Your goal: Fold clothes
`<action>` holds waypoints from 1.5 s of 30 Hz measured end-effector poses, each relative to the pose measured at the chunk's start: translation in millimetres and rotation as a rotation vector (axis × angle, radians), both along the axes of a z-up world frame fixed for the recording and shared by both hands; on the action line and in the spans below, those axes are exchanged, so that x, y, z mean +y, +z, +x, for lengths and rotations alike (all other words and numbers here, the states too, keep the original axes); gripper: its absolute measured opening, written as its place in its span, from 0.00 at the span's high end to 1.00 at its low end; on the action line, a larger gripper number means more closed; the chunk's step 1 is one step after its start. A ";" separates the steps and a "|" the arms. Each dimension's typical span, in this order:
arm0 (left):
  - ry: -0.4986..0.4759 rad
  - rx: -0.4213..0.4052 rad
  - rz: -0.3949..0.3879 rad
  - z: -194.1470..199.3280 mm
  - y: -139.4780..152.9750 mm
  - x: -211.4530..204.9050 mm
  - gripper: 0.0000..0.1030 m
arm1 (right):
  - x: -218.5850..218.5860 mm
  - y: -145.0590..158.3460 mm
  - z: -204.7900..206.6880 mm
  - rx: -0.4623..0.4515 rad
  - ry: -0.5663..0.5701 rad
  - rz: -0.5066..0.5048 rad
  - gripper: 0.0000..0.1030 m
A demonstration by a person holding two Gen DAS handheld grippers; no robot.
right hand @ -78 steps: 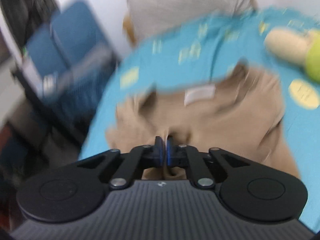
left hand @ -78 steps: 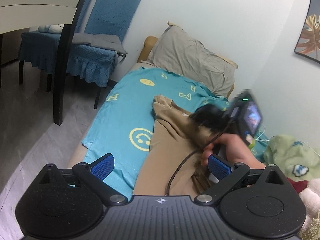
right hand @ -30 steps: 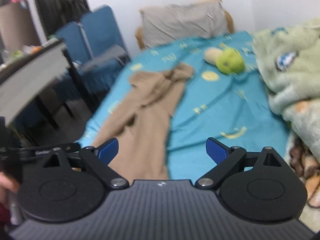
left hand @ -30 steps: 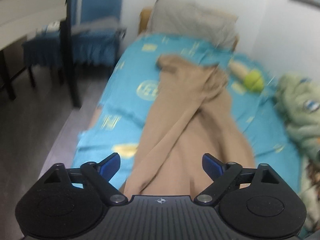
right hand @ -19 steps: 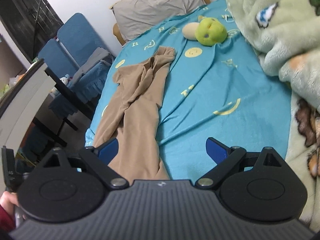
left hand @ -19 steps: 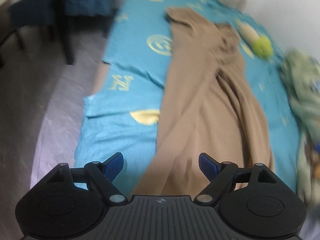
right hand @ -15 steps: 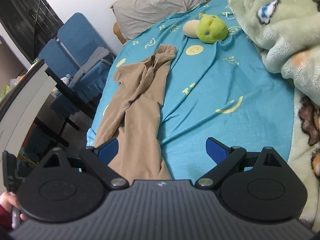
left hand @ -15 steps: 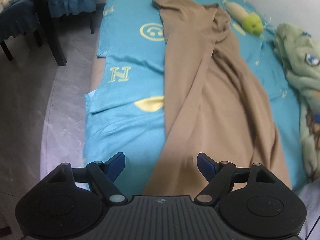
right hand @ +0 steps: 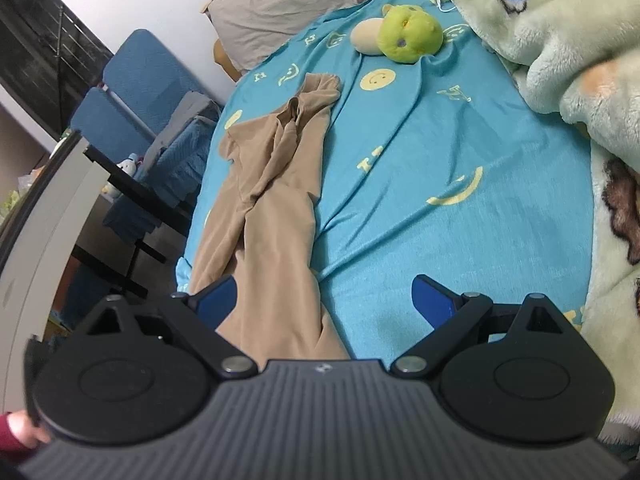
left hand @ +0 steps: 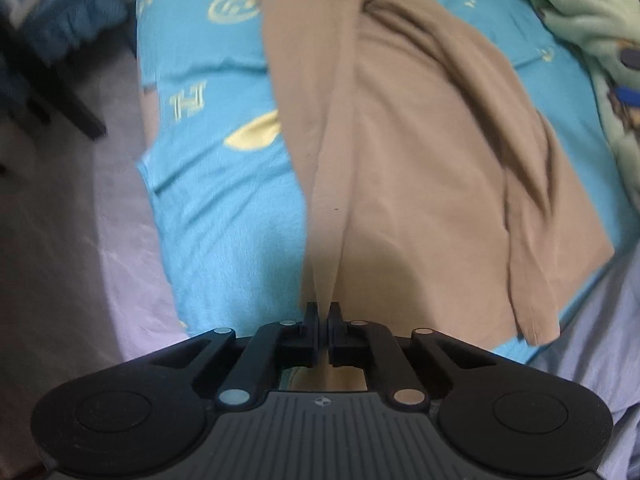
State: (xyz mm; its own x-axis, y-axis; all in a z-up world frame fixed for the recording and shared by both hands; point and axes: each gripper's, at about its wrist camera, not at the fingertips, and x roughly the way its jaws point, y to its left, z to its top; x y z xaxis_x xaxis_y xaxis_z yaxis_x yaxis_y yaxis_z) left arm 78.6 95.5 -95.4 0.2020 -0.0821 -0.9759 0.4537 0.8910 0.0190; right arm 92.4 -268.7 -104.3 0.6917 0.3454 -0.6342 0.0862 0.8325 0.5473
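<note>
The long tan fabric trousers lie lengthwise down the turquoise patterned bedsheet, filling the centre of the left wrist frame; their waist end is cut off at the top, blurred. The left gripper is clenched on a ridge of the near hem at lower centre. The right gripper hangs released above the sheet; its body hides the trousers' near end. A green plush toy sits at upper right.
</note>
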 end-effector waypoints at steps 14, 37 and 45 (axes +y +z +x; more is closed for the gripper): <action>-0.112 0.033 -0.184 -49.9 -1.6 -114.8 0.89 | 6.4 -11.7 3.4 0.047 0.046 0.045 0.07; 0.394 0.041 -0.331 -13.0 -33.1 -24.8 0.20 | 68.2 -57.6 2.2 0.389 0.160 -0.037 0.07; 0.370 0.121 -0.270 -30.8 -30.6 -37.3 0.25 | 104.1 -54.7 -18.2 0.398 0.253 -0.106 0.06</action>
State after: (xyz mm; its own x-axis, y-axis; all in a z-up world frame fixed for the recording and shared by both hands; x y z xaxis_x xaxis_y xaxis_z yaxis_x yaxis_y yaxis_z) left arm 47.8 58.2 -126.0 0.1521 -0.2800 -0.9479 0.0897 0.9590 -0.2689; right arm 74.2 -164.6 -158.9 0.2914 0.3907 -0.8732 0.0596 0.9036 0.4242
